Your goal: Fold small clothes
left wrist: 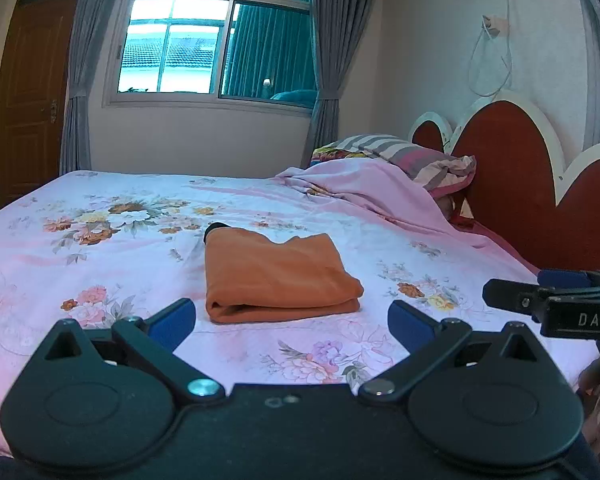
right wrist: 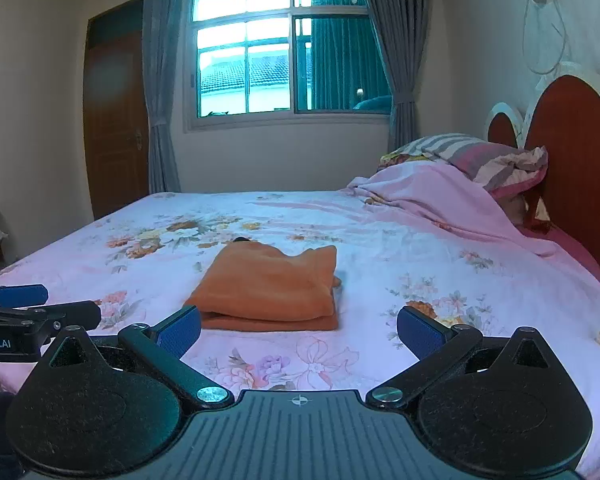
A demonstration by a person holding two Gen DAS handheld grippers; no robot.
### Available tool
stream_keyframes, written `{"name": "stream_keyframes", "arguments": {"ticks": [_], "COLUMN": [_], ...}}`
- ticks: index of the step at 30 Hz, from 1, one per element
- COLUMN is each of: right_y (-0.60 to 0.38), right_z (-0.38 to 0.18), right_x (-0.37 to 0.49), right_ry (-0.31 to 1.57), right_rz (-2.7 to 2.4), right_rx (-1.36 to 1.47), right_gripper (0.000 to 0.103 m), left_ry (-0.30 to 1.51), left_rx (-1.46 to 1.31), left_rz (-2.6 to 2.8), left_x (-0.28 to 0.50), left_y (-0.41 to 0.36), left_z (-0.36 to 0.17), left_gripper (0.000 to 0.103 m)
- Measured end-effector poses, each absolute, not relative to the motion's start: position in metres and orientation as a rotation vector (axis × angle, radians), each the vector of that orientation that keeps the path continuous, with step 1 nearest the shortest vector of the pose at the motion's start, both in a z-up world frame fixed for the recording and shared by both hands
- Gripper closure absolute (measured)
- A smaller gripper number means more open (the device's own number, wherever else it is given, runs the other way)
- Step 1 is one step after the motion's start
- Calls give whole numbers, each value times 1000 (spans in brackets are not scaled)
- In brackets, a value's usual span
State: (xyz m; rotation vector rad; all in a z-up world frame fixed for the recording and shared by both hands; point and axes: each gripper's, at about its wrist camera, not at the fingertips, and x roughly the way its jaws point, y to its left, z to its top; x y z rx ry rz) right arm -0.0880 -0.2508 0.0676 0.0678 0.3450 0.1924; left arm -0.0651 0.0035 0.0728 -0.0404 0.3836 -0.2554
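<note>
1. Left wrist view: an orange garment (left wrist: pixel 276 276) lies folded into a thick, roughly rectangular bundle on the floral pink bedsheet (left wrist: pixel 100 248), near the middle of the bed.
2. Its cloth looks soft and fleecy, stacked in several layers, with a rounded fold along the near edge and a small dark trim showing at the far left corner.
3. The top layer is slightly rumpled, with a dip along the far edge.
4. From the right wrist view, the orange garment (right wrist: pixel 268 284) has its long axis running near-to-far and slanted a little, the folded edge facing the cameras.
5. The left gripper (left wrist: pixel 292 324) hangs just short of the bundle, fingers spread wide, grasping nothing.
6. The right gripper (right wrist: pixel 300 330) is likewise spread wide and empty, close to the bundle's near edge without touching it.
7. A striped pillow (left wrist: pixel 400 152) and a crumpled pink quilt (left wrist: pixel 364 188) lie against the red headboard (left wrist: pixel 512 184), well apart from the garment.
</note>
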Motion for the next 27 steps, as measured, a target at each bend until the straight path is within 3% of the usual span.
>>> {"name": "stream_keyframes", "arguments": {"ticks": [27], "right_y": [-252], "right_z": [66], "right_x": [-84], "right_ry": [346], "right_rz": [215], "right_rx": [45], "right_gripper": [0], "left_ry": [382], "left_rx": [-41], "left_rz": [-267], "left_x": [-66], "left_y": [4], "left_z": [71], "left_gripper": [1]}}
